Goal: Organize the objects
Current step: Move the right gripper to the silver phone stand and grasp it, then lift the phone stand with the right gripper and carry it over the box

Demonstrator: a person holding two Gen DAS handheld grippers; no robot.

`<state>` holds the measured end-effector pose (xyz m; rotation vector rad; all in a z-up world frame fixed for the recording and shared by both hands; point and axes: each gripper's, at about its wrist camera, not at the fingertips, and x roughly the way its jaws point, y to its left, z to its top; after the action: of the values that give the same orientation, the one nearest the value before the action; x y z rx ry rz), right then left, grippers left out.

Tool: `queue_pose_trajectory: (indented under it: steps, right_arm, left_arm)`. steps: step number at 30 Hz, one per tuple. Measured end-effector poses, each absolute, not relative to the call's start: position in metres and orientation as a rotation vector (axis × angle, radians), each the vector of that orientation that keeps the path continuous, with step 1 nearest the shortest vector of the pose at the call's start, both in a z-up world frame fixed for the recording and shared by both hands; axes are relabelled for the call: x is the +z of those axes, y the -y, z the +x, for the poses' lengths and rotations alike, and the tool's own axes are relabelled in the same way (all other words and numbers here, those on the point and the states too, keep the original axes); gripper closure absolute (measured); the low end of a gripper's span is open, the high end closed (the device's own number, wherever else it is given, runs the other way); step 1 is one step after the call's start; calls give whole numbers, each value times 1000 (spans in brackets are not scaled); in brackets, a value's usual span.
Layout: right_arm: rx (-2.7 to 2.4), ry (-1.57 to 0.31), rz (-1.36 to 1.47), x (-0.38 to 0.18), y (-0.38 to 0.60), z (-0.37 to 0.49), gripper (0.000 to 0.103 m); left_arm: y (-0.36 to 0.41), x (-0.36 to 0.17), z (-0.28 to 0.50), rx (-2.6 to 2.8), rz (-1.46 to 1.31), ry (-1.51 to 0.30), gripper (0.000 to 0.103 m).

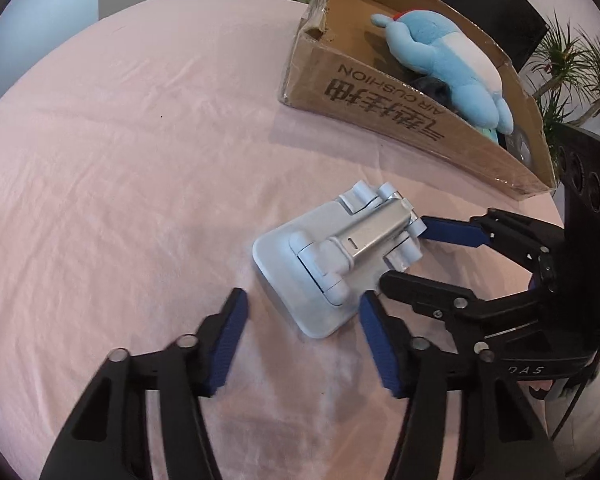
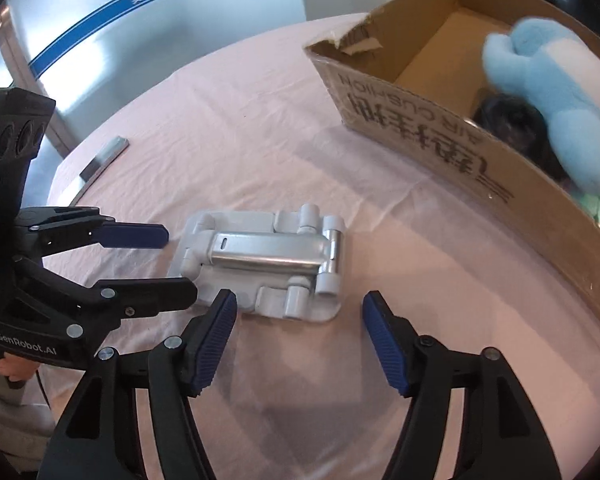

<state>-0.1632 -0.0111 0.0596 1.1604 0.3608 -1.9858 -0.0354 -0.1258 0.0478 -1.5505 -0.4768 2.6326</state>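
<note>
A folded white and silver phone stand (image 1: 332, 264) lies flat on the pink-clothed surface (image 1: 140, 140), in front of the cardboard box (image 1: 400, 116) and apart from it. The left gripper (image 1: 302, 336) sits low at one end of the stand, its blue-padded fingers (image 1: 230, 340) spread, with a corner of the stand's base just reaching between the tips; no pad presses on it. The right gripper (image 2: 298, 340) comes in from the other end, its fingers (image 2: 216, 340) also spread, one on each side of the stand's near edge and not pinching it. In the left wrist view one right finger tip lies against the stand's hinge end. The box holds a light blue plush toy (image 1: 448, 64) lying over something dark. A thin grey bar (image 2: 104, 160) lies near the surface's far edge.
</note>
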Motion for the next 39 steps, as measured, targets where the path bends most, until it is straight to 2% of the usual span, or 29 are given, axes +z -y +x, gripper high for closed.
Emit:
queue_pose_trajectory:
  steps: [1, 2, 5, 11, 16, 20, 39]
  right_arm:
    - [-1970, -354, 1164, 60, 12, -164, 48]
    - [-1959, -344, 1163, 61, 14, -162, 55]
    - [-1974, -329, 1164, 58, 16, -167, 61]
    - [-2011, -354, 1148, 61, 13, -155, 59]
    - [-2018, -295, 1169, 60, 11, -161, 55]
    - [-2037, -254, 1183, 62, 0, -155, 60]
    - [-2107, -244, 1214, 69, -29, -127, 62]
  left_arm:
    - [128, 48, -33, 2624, -1552, 497, 64]
    - [131, 48, -33, 2623, -1548, 508, 65]
    - [133, 47, -34, 2609, -1540, 536, 65]
    - [132, 47, -36, 2620, -1535, 518, 64]
    - [130, 46, -39, 2627, -1538, 513, 65]
    - [132, 46, -38, 2624, -1535, 570, 67]
    - [98, 57, -23, 2609, -1517, 449, 68]
